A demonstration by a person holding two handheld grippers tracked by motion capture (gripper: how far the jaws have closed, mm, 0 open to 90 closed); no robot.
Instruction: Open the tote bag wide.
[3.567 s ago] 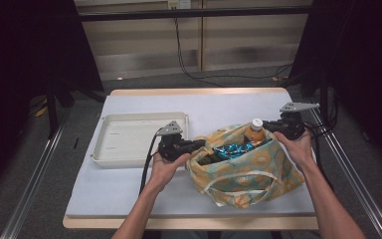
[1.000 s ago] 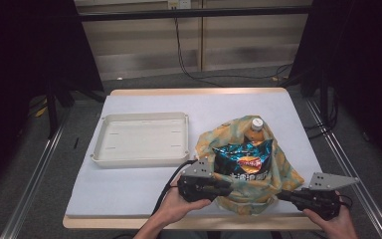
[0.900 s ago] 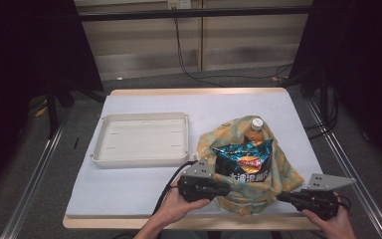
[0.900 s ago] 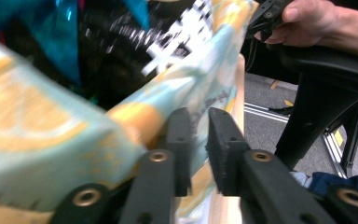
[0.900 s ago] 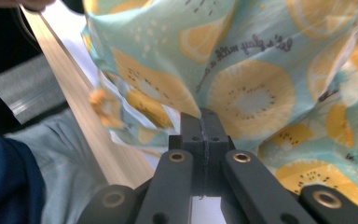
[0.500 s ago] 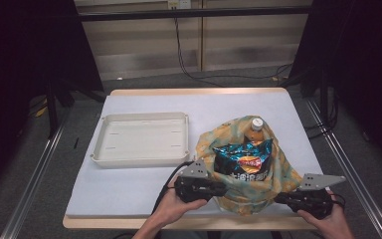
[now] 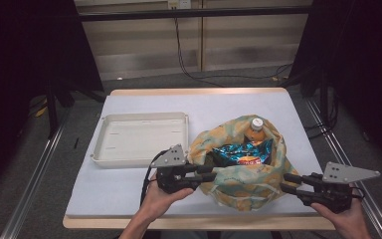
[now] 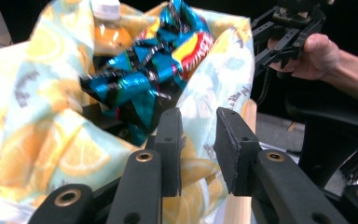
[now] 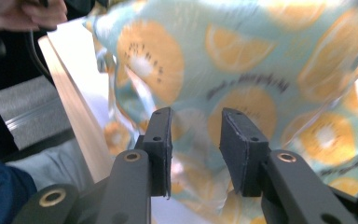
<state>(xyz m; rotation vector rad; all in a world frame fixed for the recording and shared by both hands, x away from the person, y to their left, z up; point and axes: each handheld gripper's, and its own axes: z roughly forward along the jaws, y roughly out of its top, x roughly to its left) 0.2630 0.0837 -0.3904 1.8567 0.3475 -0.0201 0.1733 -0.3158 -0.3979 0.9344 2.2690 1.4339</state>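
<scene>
While both grippers' fingers gape empty, the citrus-print bag (image 7: 243, 169) slumps open.

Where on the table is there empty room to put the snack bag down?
The white tray is bare inside. The table is free behind the tray and the fruit-print bag, and along the front-left corner below the tray. It is crowded at the front, where both grippers flank the fruit-print bag.
</scene>
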